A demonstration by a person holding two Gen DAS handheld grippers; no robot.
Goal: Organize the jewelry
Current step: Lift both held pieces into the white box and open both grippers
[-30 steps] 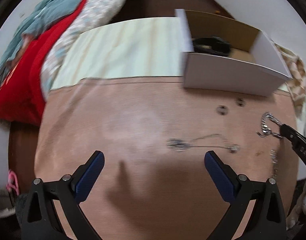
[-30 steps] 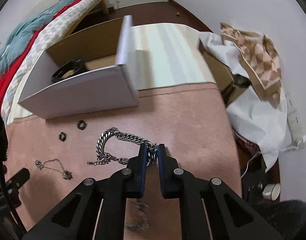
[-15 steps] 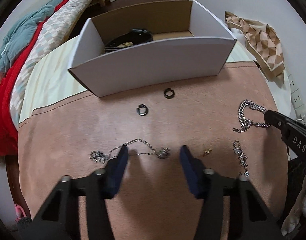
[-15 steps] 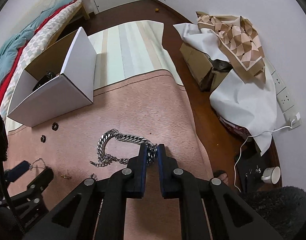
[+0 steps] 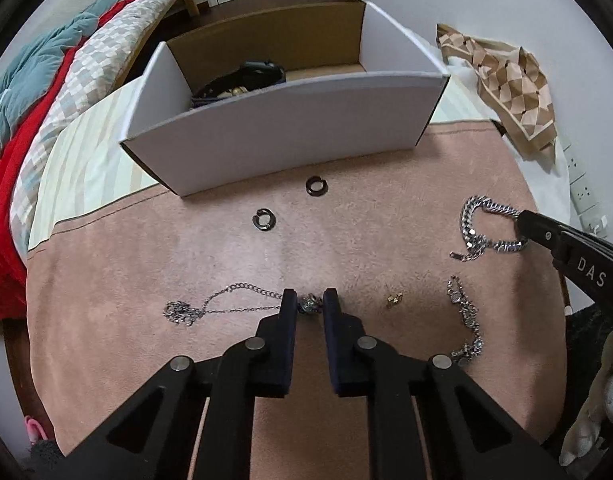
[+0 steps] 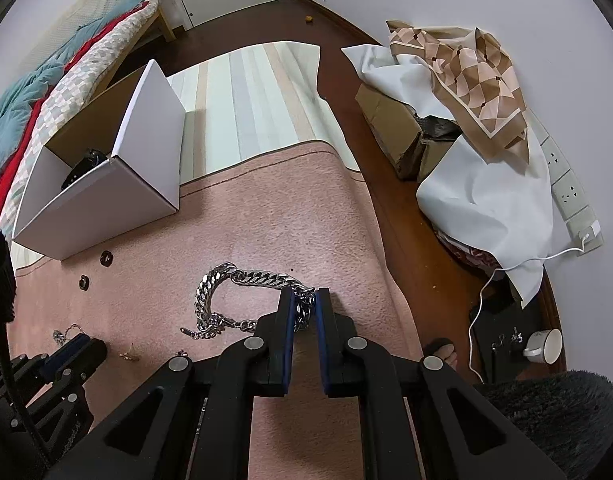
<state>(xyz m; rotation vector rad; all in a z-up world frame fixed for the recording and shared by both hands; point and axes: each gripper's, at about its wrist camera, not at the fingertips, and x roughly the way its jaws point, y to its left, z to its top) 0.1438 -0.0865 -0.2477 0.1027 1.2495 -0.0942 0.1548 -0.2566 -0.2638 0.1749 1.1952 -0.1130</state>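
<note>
Pink carpet [image 5: 346, 248] in front of the white cardboard box [image 5: 290, 120] holds the jewelry: my left gripper [image 5: 309, 305] pinches the thin necklace's pendant [image 5: 310, 304], my right gripper [image 6: 304, 308] clamps the chunky silver chain bracelet [image 6: 242, 280], so I'd lift both slowly, letting the trailing links clear before swinging over the box.

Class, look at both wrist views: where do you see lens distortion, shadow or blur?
Left wrist view: sharp, no motion blur; fisheye bows the white box front wall; left gripper casts a soft shadow on the pink mat. Right wrist view: sharp too, dark vignette corners, floor edge curved.
</note>
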